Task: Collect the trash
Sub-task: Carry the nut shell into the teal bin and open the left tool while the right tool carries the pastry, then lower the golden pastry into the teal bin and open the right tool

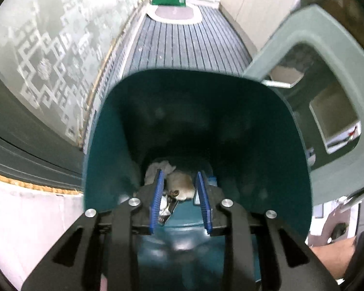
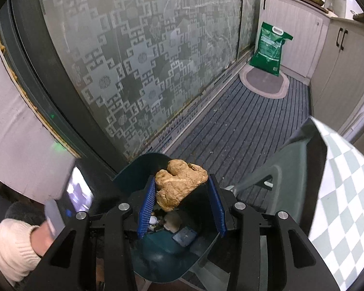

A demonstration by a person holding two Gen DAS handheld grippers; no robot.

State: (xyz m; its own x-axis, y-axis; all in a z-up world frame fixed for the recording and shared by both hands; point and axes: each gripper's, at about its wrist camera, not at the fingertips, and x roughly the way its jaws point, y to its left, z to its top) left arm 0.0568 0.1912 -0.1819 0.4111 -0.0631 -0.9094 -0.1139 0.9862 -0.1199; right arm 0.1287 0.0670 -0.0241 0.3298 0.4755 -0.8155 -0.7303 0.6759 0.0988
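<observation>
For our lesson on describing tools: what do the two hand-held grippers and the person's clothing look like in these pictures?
Each hand-held gripper, left and right, has a black body with cut-out slots, round silver bolt heads, and two ribbed blue finger pads. No cables show. The person wears a cream knitted sleeve; a dark sleeve shows in the left view.

The teal bin [image 1: 104, 145] stands open at the centre of the left wrist view, its mouth wide and unblocked, though the bottom is cluttered with crumpled paper [image 1: 157, 169] and other scraps that leave little bare floor inside. At the right of the same view the grey-green swing lid [image 1: 315, 55] stands up beside the rim, hemming in that side. In the right wrist view the striped floor mat [image 2: 242, 126] runs clear through the centre towards the upper right, walled by the patterned glass door [image 2: 138, 60] on the left and the white cabinets [image 2: 332, 68] on the right, with a green sack [image 2: 270, 48] closing off the far end.
</observation>
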